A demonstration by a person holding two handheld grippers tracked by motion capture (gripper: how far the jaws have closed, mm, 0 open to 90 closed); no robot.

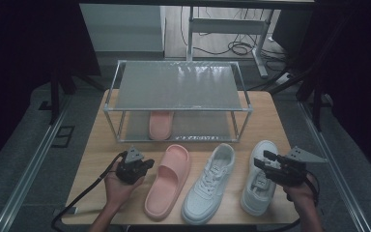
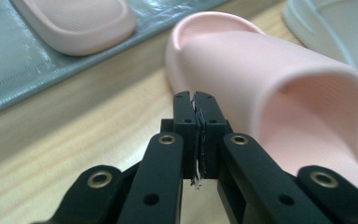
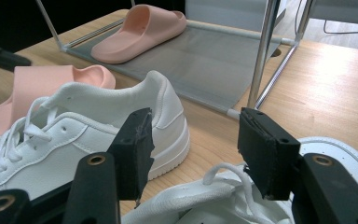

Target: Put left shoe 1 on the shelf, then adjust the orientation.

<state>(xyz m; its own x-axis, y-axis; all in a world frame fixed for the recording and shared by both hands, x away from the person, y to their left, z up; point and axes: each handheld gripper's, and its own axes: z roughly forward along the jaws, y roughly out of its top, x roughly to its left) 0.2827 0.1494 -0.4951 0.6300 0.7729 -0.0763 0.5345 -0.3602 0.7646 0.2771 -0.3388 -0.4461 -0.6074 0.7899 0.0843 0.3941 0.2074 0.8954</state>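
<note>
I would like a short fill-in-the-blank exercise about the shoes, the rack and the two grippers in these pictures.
1. The slide in the rack lies on its ____ shelf.
2. The right gripper is over a white ____.
3. The left gripper has its fingers ____.
4. On the table, the number of white sneakers is ____.

Missing words: lower; sneaker; shut; two

Second pink slipper (image 1: 161,124) on rack's (image 1: 178,110) lower shelf.

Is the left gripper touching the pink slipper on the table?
Apart. In the left gripper view, the left gripper, jaws shut, shows bare table between it and the pink slipper.
</note>
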